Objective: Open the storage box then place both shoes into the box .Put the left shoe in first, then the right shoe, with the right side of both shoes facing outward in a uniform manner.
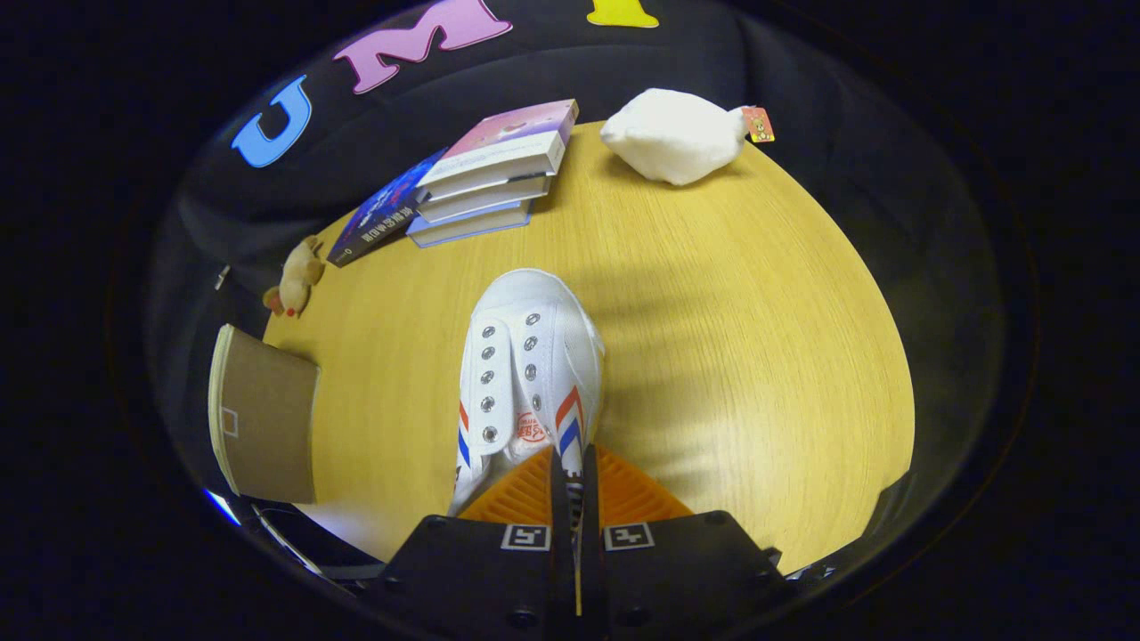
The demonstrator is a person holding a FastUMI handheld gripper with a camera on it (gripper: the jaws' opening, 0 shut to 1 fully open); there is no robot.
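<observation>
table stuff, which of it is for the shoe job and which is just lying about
For the job:
white shoe, its side clamped in the claw
brown box, beside the shoe

Lying about:
stack of books
white plush toy
small brown toy

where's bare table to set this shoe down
The widest bare wood lies beside the white shoe held in the tool, below the white plush. The other side is crowded: stacked books, a small plush toy, and a brown box.

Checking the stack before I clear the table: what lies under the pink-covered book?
Two more books lie stacked under the pink-covered book, which hides their covers. The tool is shut on the white shoe.
</observation>
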